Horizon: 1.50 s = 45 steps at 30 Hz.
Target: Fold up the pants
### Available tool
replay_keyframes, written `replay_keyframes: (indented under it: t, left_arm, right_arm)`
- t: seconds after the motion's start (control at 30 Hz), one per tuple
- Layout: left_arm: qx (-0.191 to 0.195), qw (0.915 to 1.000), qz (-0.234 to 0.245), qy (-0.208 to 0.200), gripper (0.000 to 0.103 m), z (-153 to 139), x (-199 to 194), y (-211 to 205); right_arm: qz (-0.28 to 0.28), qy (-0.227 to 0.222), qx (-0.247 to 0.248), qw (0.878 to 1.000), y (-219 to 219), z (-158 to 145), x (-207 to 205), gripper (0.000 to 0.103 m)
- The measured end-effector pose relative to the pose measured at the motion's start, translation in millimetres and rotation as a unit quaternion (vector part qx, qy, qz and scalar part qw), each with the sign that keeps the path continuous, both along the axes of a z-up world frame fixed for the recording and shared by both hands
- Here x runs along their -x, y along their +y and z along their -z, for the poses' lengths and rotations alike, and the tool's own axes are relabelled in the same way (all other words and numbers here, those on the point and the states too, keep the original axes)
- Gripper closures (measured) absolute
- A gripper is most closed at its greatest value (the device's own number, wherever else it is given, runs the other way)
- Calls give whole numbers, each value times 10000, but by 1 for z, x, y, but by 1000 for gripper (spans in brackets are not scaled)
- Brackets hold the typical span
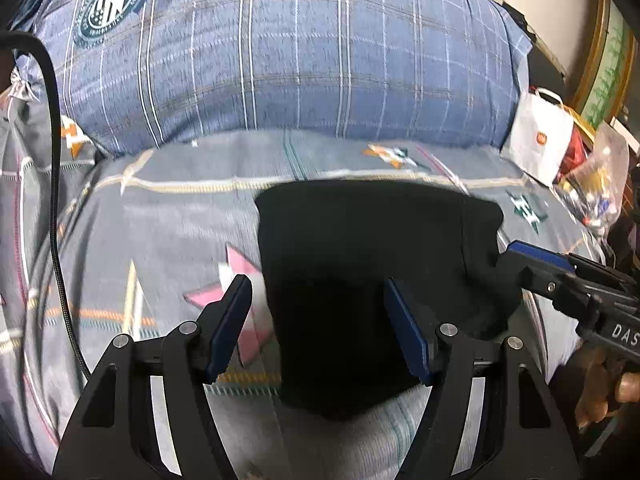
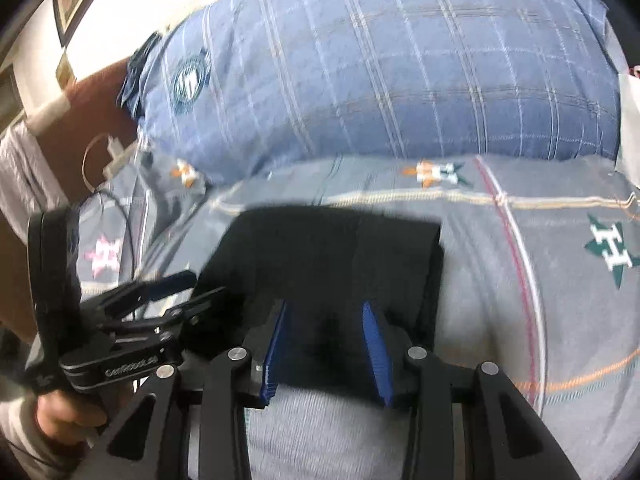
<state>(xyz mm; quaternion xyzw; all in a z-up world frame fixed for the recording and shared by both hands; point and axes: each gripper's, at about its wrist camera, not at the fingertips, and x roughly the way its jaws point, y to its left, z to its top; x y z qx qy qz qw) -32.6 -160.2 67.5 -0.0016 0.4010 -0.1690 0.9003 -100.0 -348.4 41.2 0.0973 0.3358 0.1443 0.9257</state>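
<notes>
Left tongs [image 1: 318,312]: spread wide, nothing between the blue pads; they hung over the near-left part of the pants, one finger above the bedsheet and the other above the black cloth.
Right tongs [image 2: 324,340]: parted, narrower than the left pair, straddling the near edge of the pants; whether the pads touched the cloth could not be told, but nothing was pinched.
Right tongs from the left camera: they reached in at the right edge of the pants, and the person's fingers showed on the handle below.
Pants [image 1: 372,280]: a black, compact rectangle lying flat on the bed, layers stacked at the right edge, so the fold looked well along, perhaps at its last step.
Place: on the grey patterned bedsheet [image 1: 160,208], a little in front of the blue checked pillow [image 1: 280,48] and apart from it.
Handling: soft, limp and light by the look of it; the cloth would likely sag and slide out of shape if lifted by one point, and stacked layers could slip against each other.
Where to hold: probably the two near corners, one per pair of tongs, pinching through all layers at once, so the edge lifts level.
Risk: catching only the top layer, or the bedsheet with it, since both are soft.
Blur: both views were smeared, and seams or the waistband could not be made out.
Beside: a white paper bag [image 1: 538,136] lay well to the right; a black cable [image 1: 60,240] ran down the left.
</notes>
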Motion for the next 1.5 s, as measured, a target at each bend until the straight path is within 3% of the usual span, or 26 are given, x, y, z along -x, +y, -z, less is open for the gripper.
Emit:
replay_keyframes:
  t: [0.2, 0.4, 0.47, 0.7, 0.93, 1.03, 1.13, 1.23, 1.37, 1.43, 1.5]
  left_arm:
    - [-54, 9998, -155, 65, 34, -3, -32, -6]
    - [-81, 9993, -146, 326, 34, 10, -60, -19]
    - [-80, 9994, -152, 292, 27, 13, -65, -22]
    - [114, 9995, -192, 244, 23, 21, -71, -22]
    - [50, 9994, -212, 264, 23, 16, -61, -20]
    - [62, 9991, -256, 320, 23, 17, -52, -17]
    - [50, 9990, -272, 351, 23, 17, -40, -16]
    - [-29, 9991, -269, 318, 23, 19, -26, -15]
    - [-71, 9988, -266, 396, 23, 24, -15, -14]
    - [-127, 9988, -255, 401, 23, 24, -9, -15]
    - [-172, 9988, -240, 392, 23, 20, -3, -14]
  right_arm:
    - [137, -48, -239, 9996, 1, -3, -31, 64]
    - [443, 115, -454, 9979, -9, 18, -63, 64]
    - [496, 186, -547, 9971, -14, 27, -70, 64]
    - [580, 44, -641, 9962, -21, 41, -80, 63]
    - [617, 148, -397, 9972, -16, 25, -65, 62]
    - [735, 47, -96, 9972, -7, 15, -44, 57]
    - [723, 221, 257, 9968, 6, 22, -26, 56]
    - [899, 95, 776, 9929, 17, 30, -4, 53]
    - [1129, 207, 360, 9927, 7, 49, 3, 39]
    - [1181, 315, -41, 9925, -3, 54, 2, 38]
    - [1158, 386, -87, 9925, -6, 50, 3, 38]
